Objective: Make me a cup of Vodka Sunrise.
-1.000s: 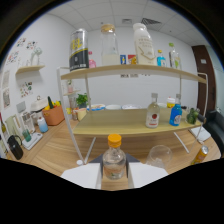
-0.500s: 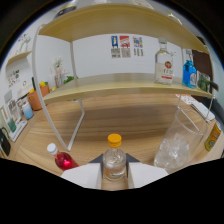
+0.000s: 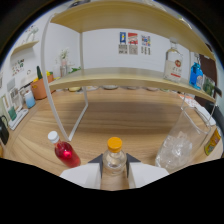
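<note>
Gripper (image 3: pixel 115 167) fingers sit at the lower centre of the frame, pressed in on either side of a small clear bottle (image 3: pixel 115 159) with an orange cap, so the bottle looks clamped and carried upright between them. Its contents cannot be made out; given the task, it may be the juice or the spirit for the drink.

Just to the lower left of the fingers stands a little bottle of red liquid (image 3: pixel 65 152) with a white cap, resting on the wooden table (image 3: pixel 125 122). To the lower right is a clear glass (image 3: pixel 176 145) that appears to hold ice, which I judge to be where the pour should go.

Farther up the frame a white-framed shelf (image 3: pixel 120 80) spans the middle, with a large clear labelled bottle (image 3: pixel 173 64) and a blue bottle (image 3: pixel 196 75) at the upper right, and a potted plant (image 3: pixel 39 86) at the middle left.

Several risks follow. The smooth, rounded bottle is held only near its shoulder, so a quick tilt could let it twist or slip from the pads. A swing toward the glass could clip its rim and knock it over, since ice makes it top-heavy. A drift left could topple the narrow red bottle. And the cap looks to be on, so tipping now would pour nothing.
</note>
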### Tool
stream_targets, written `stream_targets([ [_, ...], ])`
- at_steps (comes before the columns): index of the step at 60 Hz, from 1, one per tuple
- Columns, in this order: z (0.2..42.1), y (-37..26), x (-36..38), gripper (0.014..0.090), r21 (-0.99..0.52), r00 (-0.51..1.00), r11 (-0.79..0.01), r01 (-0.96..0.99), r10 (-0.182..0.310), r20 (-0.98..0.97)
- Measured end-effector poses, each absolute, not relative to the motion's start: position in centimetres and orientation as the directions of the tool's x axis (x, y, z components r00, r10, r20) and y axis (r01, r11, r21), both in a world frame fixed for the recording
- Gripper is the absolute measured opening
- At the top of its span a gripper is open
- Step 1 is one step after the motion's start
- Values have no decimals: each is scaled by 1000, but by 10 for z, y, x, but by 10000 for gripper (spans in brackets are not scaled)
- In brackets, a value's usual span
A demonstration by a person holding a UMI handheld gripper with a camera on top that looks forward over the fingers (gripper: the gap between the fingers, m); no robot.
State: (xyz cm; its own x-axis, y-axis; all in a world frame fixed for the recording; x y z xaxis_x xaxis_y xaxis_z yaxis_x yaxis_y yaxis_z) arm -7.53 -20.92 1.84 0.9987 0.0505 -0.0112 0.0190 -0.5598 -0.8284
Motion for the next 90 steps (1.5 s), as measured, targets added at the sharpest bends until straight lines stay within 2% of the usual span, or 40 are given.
stream_targets([
  [6,18,-217,-82,611,-804,995,-595,6,81,-52],
  [9,29,-220,-83,807,-816,994,-578,9,96,-56],
  [10,33,-221,-82,802,-821,994,-571,14,98,-51],
  [11,37,-223,-81,862,-825,994,-564,21,100,-43],
  [13,45,-226,-78,844,-830,994,-557,40,109,-25],
  [22,104,-256,-72,859,-874,992,-483,47,126,-16],
  [28,137,-281,-63,858,-895,992,-447,21,120,-36],
  [36,160,-315,-37,858,-905,996,-426,-13,77,-50],
  [49,167,-346,15,859,-900,999,-434,-33,5,-39],
  [56,197,-330,38,853,-915,999,-401,-45,-10,-45],
  [68,289,-266,73,857,-963,999,-265,-44,-16,-41],
  [76,346,-217,90,856,-985,999,-171,-35,0,-35],
  [83,375,-175,110,852,-992,1000,-124,-12,-4,-12],
  [84,378,-169,110,797,-993,1000,-122,-9,-5,-9],
  [85,380,-164,112,853,-993,1000,-120,-7,-5,-7],
  [90,386,-141,118,851,-992,1000,-123,-2,-3,-1],
])
